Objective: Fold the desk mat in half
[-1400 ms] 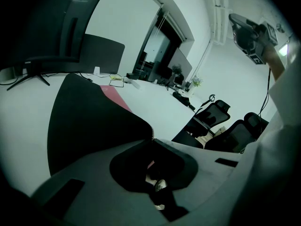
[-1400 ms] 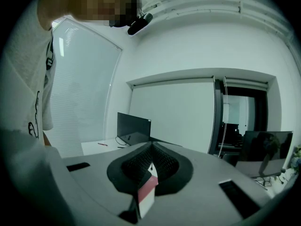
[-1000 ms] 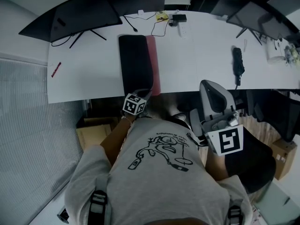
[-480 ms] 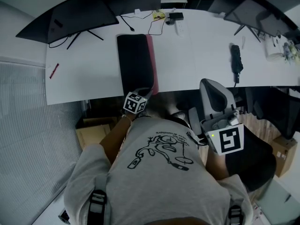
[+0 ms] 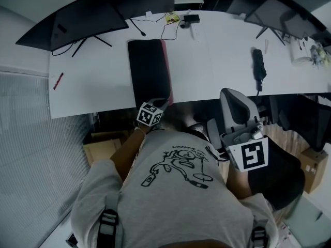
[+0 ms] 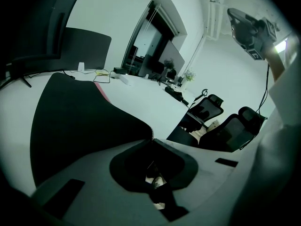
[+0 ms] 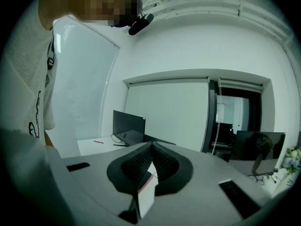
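The long white desk (image 5: 98,87) carries the black desk mat with a pink underside (image 5: 147,66). It lies doubled, with a pink strip showing along its right side. My left gripper (image 5: 158,104) has its jaws pinched nearly together on the mat's near edge, I judge to square the fold. My right gripper (image 5: 252,135) is off by the grey office chair (image 5: 235,107), jaws closed on nothing and clear of the work.

a black rectangular desk mat (image 5: 149,68) lies lengthwise on the long white desk (image 5: 217,61), with a pink strip showing along its right edge. the left gripper (image 5: 156,104) meets the mat's raised near corner at the desk's front edge. the right gripper (image 5: 247,137) hangs beside the grey office chair (image 5: 235,105), well apart from the mat.
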### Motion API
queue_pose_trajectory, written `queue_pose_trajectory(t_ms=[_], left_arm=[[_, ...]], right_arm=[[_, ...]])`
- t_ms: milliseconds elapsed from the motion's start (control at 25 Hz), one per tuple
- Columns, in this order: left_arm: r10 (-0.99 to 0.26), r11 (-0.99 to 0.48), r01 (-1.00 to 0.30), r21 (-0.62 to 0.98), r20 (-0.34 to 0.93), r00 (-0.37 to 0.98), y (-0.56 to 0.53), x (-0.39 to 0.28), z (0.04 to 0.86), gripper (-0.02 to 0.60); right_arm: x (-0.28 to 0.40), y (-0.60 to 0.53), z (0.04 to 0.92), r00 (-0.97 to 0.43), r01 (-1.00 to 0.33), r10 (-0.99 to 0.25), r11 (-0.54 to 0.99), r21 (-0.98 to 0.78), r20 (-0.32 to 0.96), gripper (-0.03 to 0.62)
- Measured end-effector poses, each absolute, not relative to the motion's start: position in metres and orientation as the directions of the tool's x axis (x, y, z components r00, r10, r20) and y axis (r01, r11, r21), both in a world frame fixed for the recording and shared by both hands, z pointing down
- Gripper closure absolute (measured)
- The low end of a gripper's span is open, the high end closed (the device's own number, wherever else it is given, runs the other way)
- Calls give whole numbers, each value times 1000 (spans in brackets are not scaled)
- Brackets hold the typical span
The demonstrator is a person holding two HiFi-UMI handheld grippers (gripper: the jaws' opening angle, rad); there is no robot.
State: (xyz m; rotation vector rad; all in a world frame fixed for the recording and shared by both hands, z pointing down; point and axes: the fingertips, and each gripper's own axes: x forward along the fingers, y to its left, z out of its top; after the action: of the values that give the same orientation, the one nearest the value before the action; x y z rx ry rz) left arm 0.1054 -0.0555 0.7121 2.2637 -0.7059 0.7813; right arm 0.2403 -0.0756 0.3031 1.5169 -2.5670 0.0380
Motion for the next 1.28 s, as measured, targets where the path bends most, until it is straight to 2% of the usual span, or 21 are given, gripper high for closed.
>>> queue_pose_trajectory(t_ms=[920,1280], left_arm=[[-225,-687,-626,368,711,666,-50,111,728,544],[-266,-686,-612,393,647,714,-53,110,703,531]], right_arm=[[234,-83,305,-464,-877,-872,477,60,153,585],[218,-89,305,-476,-869,-865,491,68,161,585]])
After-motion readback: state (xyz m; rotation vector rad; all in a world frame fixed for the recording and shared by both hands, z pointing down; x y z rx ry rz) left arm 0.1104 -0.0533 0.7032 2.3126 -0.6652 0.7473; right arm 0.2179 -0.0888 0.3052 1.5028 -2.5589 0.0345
